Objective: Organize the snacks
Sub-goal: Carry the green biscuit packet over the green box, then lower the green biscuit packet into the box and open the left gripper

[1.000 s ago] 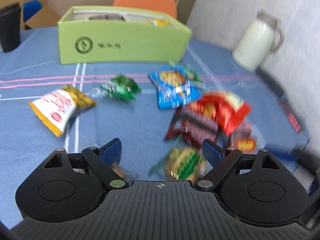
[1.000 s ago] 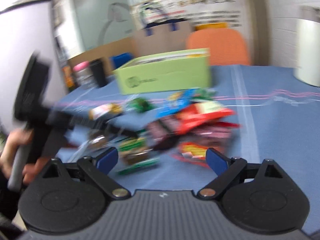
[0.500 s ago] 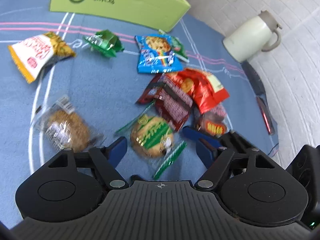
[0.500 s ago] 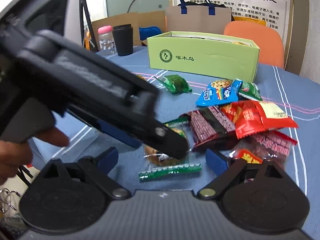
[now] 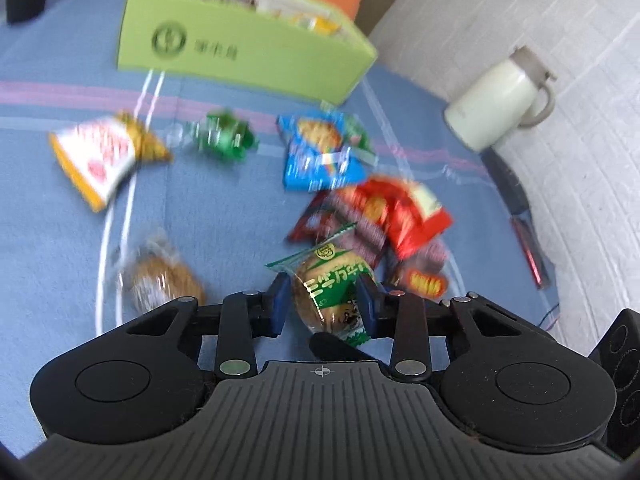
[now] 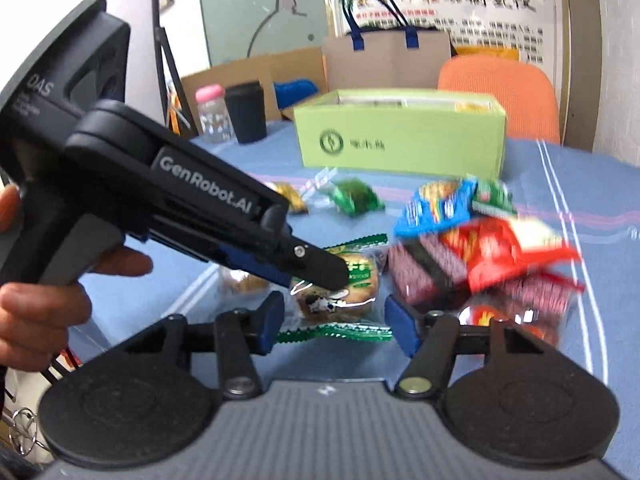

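Observation:
My left gripper [image 5: 323, 300] is shut on a green-wrapped cookie pack [image 5: 332, 292] and holds it off the blue tablecloth; it also shows in the right wrist view [image 6: 344, 280], pinched by the left gripper's fingers [image 6: 320, 264]. My right gripper [image 6: 336, 320] is open, its fingers on either side of that same pack without gripping it. Loose snacks lie ahead: a blue pack [image 5: 320, 152], a red pack [image 5: 396, 212], a green candy [image 5: 224, 140], a white-and-yellow pack [image 5: 100, 156] and a clear-wrapped cookie [image 5: 160, 280]. The green box [image 5: 240, 52] stands behind them.
A white jug [image 5: 500, 104] stands at the right by the brick wall. A black cup [image 6: 245, 114] and a pink-capped bottle [image 6: 210, 114] stand left of the box. An orange chair [image 6: 504, 96] is behind the table. The table edge runs along the right.
My left gripper has closed on the green cookie pack and lifted it. My right gripper has closed partway and come up to the pack.

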